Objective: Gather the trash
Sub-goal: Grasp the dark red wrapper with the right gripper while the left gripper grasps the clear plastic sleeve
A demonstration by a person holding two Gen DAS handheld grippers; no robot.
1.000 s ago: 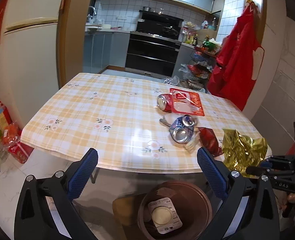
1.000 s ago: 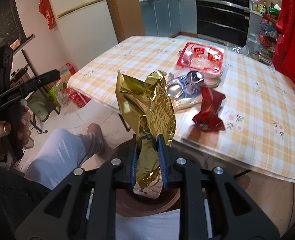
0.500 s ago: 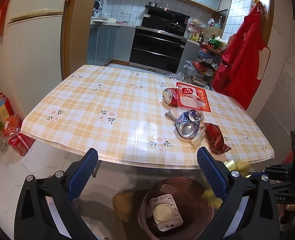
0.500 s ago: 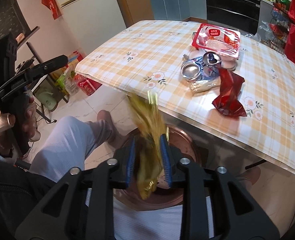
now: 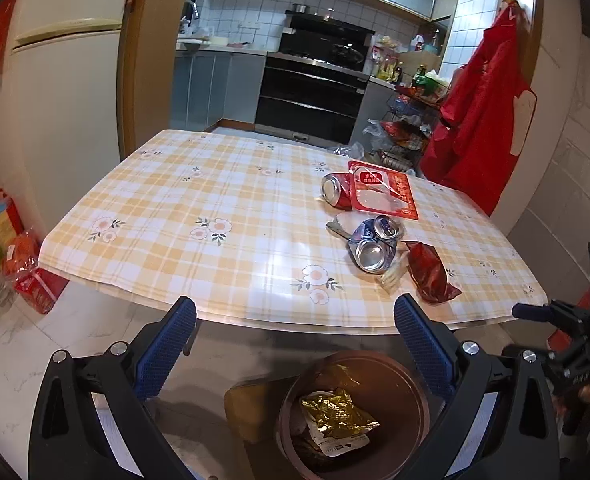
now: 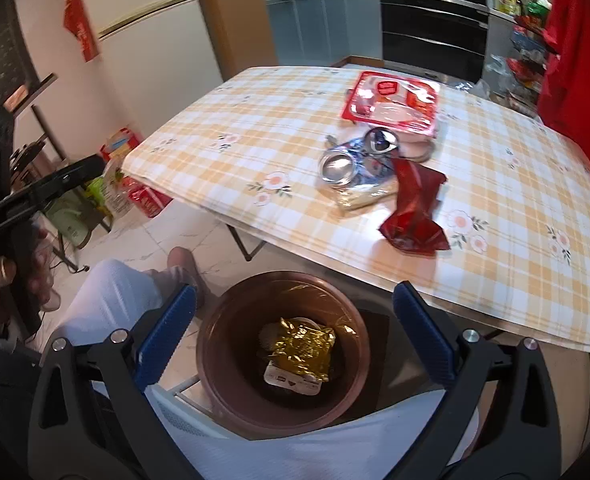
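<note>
Presently both sets of fingers stand spread wide and empty. The right gripper (image 6: 293,342) hangs straight above the brown bin (image 6: 215,360), blue pads flanking its rim on either side; a sensible station for a drop, since anything let go there falls inside. The gold foil wrapper (image 6: 305,346) lies crumpled at the bottom, on top of a white labelled packet (image 6: 291,382). The left gripper (image 5: 295,350) hovers over the same bin (image 5: 415,392), pointed at the desk (image 5: 223,204), carrying nothing; seemingly free to fetch.

Bin sits on the floor just under the near desk edge, tight against the person's legs, so the carry from cloth to bin is short.

Outward on the desk, what remains is bunched toward the right half: a red crinkled wrapper (image 5: 429,270) nearest the edge, touching a small clear packet (image 5: 393,276); a crushed blue can (image 5: 375,242) just behind; a red can (image 5: 335,190) on its side against a flat red-and-clear package (image 5: 387,194) further back. Left half of the cloth holds no litter.

Judgement: one piece binned, several left. The red wrapper looks the easiest next pick, being closest and light; thin film may slip between the pads unless pinched on a fold.
</note>
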